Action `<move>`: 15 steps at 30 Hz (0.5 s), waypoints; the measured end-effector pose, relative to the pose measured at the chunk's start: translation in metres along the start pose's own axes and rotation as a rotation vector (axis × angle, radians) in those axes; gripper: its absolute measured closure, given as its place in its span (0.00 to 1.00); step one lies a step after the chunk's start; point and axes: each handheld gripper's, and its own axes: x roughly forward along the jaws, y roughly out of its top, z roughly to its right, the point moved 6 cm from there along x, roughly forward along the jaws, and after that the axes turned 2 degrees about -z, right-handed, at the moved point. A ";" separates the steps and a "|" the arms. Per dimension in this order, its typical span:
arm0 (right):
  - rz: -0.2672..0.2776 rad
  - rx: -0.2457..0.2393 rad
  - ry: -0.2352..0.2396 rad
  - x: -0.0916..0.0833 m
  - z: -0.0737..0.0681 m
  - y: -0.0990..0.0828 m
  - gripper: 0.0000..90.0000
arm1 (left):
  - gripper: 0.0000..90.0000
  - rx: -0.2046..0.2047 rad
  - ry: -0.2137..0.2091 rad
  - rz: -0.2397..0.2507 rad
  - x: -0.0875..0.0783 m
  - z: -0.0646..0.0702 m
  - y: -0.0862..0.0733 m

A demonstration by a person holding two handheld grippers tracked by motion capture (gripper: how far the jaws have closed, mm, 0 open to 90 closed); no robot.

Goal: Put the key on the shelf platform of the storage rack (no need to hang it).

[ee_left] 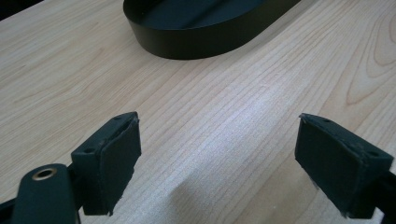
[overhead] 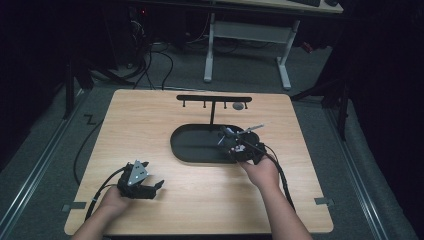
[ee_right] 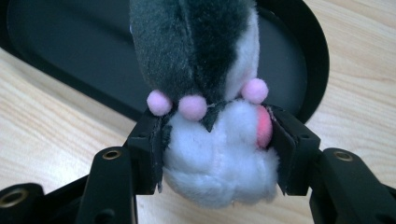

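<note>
1. Your left claw (overhead: pixel 148 186) rests low on the near-left part of the counter (overhead: pixel 150 125), its jaws spread wide with nothing between them — in the left gripper view the two black pads (ee_left: pixel 116 158) stand well apart over bare wood.
2. Ahead of that claw, in the middle of the counter, lies the black oval tray (overhead: pixel 185 145); its curved wall shows at the top of the left gripper view.
3. Behind the tray stands a black T-shaped rack (overhead: pixel 214 100) with small hooks under its bar, a small round grey thing hanging near its right end.
4. Your right claw (overhead: pixel 235 145) is at the tray's right end, closed on a plush toy (ee_right: pixel 210 116) — grey and dark fur above, white fluff below, with small pink pompoms across it.
5. In the right gripper view the pads press into the toy's white part from both sides, and the toy's upper half reaches over the tray's rim (ee_right: pixel 317 60).
</note>
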 end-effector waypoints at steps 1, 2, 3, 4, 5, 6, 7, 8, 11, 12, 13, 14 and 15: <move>-0.001 -0.003 0.002 0.003 -0.001 0.004 0.50 | 0.17 0.000 0.000 -0.002 0.000 0.000 0.000; -0.001 -0.003 0.002 0.003 -0.001 0.004 0.50 | 0.17 0.000 0.000 -0.002 0.000 0.000 0.000; -0.004 -0.001 0.003 0.003 -0.002 0.006 0.49 | 0.17 0.000 0.000 -0.002 0.000 0.000 0.000; -0.005 -0.002 0.003 0.005 -0.003 0.009 0.50 | 0.17 0.000 0.000 -0.001 0.000 0.000 0.000; -0.005 0.001 0.011 0.007 -0.004 0.013 0.50 | 0.17 -0.001 -0.001 -0.002 0.000 0.000 0.000; -0.005 0.001 0.011 0.007 -0.004 0.013 0.50 | 0.17 -0.001 -0.001 -0.002 0.000 0.000 0.000; -0.005 -0.005 0.006 0.007 -0.004 0.015 0.49 | 0.17 -0.001 -0.001 -0.002 0.000 0.000 0.000; -0.007 -0.010 0.004 0.008 -0.005 0.018 0.50 | 0.17 -0.002 -0.001 -0.002 0.000 0.000 0.000; -0.012 -0.013 0.003 0.011 -0.008 0.024 0.49 | 0.17 -0.002 -0.002 -0.002 0.000 0.000 0.000; -0.005 -0.003 0.015 0.013 -0.008 0.027 0.49 | 0.17 -0.002 -0.003 -0.002 0.000 0.000 0.000; -0.010 0.000 0.015 0.014 -0.009 0.028 0.49 | 0.17 -0.003 -0.004 0.000 0.000 0.000 0.000; -0.010 0.000 0.015 0.014 -0.009 0.028 0.49 | 0.17 -0.003 -0.004 0.000 0.000 0.000 0.000; -0.015 -0.007 0.006 0.015 -0.009 0.030 0.49 | 0.17 -0.003 -0.004 0.001 0.000 0.000 0.000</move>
